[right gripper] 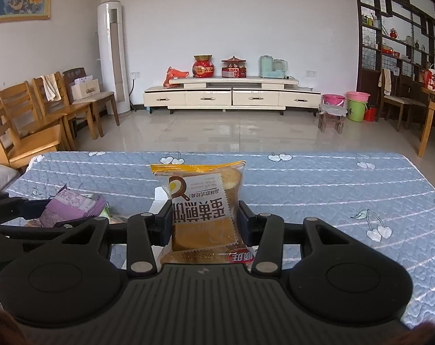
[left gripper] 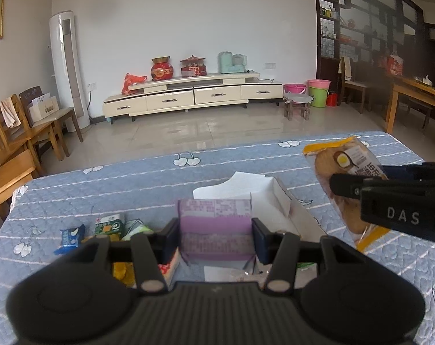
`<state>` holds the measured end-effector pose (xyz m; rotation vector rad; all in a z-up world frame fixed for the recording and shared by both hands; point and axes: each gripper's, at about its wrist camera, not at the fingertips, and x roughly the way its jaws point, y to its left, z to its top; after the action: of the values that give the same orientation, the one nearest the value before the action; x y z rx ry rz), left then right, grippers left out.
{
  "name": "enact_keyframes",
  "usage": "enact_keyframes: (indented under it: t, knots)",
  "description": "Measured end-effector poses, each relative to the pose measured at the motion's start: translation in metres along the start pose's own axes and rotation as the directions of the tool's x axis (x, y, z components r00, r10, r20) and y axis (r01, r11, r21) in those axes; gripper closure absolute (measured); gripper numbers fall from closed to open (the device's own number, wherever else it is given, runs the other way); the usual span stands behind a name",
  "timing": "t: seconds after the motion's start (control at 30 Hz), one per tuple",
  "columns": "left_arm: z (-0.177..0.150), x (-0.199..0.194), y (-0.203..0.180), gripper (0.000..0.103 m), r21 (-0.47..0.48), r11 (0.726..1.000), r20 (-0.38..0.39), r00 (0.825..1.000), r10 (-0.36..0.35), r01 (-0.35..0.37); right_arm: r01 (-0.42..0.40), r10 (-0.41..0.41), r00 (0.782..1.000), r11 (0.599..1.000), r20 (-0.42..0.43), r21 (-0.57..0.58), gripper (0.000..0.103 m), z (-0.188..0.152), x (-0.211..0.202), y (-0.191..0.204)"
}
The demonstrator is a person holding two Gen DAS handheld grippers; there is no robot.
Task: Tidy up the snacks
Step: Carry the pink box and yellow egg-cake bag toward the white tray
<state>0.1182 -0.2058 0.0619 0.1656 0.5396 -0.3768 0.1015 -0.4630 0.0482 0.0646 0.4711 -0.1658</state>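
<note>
Snacks lie spread over the blue quilted table cover (left gripper: 188, 172) that fills the lower half of both views. Next in size, a white open box (left gripper: 275, 198) sits just right of centre in the left wrist view, behind the left gripper (left gripper: 215, 240). That gripper's jaws are partly closed and pressed on either side of a purple packet (left gripper: 214, 224) at lower centre. The right gripper (right gripper: 205, 224) clamps an orange pancake packet (right gripper: 203, 201) at centre frame – the same packet appears at the right edge of the left wrist view (left gripper: 341, 166). Smaller still, a green packet (left gripper: 109, 224) and a blue packet (left gripper: 71, 237) lie at lower left – close together.
</note>
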Motion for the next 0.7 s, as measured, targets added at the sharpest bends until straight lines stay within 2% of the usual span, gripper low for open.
enact_keyframes:
  t: [0.7]
  knots:
    - [0.008,0.050,-0.004,0.052,-0.012,1.000,-0.053,0.999,-0.002,0.001,-0.034,0.033,0.996,0.999,-0.079,-0.004,0.048,0.007,0.014,0.002]
